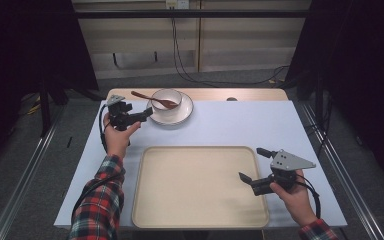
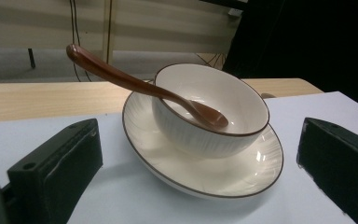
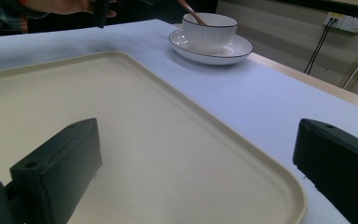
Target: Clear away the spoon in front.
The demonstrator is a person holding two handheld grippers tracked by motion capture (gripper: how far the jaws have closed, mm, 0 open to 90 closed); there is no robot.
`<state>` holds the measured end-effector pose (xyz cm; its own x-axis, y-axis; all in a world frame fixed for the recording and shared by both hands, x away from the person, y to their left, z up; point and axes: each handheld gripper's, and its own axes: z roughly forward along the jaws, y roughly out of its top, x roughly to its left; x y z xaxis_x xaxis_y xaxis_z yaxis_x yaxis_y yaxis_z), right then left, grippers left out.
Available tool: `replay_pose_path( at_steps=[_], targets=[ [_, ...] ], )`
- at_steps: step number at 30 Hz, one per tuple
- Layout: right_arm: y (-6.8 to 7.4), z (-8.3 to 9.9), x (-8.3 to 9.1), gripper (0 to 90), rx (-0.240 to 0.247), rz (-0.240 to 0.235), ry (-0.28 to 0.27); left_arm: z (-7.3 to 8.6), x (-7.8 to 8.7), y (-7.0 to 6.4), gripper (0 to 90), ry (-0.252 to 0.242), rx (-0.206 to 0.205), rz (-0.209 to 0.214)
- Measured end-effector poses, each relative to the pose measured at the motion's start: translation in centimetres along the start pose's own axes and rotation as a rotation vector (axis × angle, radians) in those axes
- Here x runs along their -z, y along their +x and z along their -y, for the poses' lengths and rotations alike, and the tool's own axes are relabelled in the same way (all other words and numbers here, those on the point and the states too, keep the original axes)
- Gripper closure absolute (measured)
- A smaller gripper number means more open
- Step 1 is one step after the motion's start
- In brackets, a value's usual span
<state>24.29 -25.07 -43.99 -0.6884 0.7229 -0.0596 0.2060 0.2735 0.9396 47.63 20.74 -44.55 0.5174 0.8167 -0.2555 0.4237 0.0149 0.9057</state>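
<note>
Because the wide cream plastic tray (image 1: 200, 187) lies bare at the near edge of the table (image 1: 240, 122), it looks ready to receive the crockery from the far side. The right gripper (image 1: 254, 165) hovers at the tray's right rim with its jaws set wide apart and nothing between them, probably waiting to steady the tray or take a piece as it comes across; in the right gripper view the tray rim (image 3: 242, 154) runs between its two black jaws.

Farther back, near the table's far left corner, the left gripper (image 1: 146, 114) is held low, just beside the white saucer-like plate (image 1: 185, 114), its jaws also spread and gripping nothing. Seen along those jaws, the plate (image 2: 251, 168) sits squarely ahead between them, close but not yet touched. On the plate stands the white ribbed ceramic bowl (image 2: 209, 126), and a brown wooden spoon (image 2: 135, 84) leans inside it, handle slanting up over the bowl's rim toward the far left. The low, level approach suggests a grip on the plate's near rim.
</note>
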Motion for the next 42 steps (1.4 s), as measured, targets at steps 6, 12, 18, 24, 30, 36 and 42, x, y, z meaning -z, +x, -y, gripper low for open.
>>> replay_pose_path(
  at_steps=[6,12,18,24,30,36,42],
  targets=[
    [-0.1,0.0,0.1,0.7,0.003,-0.002,0.004,0.0,-0.5,0.4,0.0,-0.005,0.01,-0.024],
    [0.0,0.0,0.0,0.7,0.009,-0.006,0.001,-0.3,-1.0,0.8,0.7,-0.011,0.023,-0.041],
    [0.0,0.0,0.0,0.7,0.004,-0.006,0.005,-0.5,-1.4,0.8,1.1,-0.022,0.03,-0.049],
    [0.0,-0.1,0.1,0.9,0.006,-0.007,-0.001,-0.9,-1.9,0.7,1.8,-0.023,0.042,-0.059],
    [-0.1,-0.1,0.1,0.9,0.0,-0.005,-0.011,-1.1,-2.8,0.8,4.1,-0.006,0.055,-0.079],
    [-0.1,-0.1,0.1,0.9,-0.007,-0.014,-0.017,-1.2,-4.2,0.8,6.9,0.0,0.044,-0.096],
    [-0.4,-0.2,0.4,1.1,-0.013,-0.019,-0.021,-1.2,-4.8,1.0,11.3,-0.018,0.056,-0.115]
  ],
)
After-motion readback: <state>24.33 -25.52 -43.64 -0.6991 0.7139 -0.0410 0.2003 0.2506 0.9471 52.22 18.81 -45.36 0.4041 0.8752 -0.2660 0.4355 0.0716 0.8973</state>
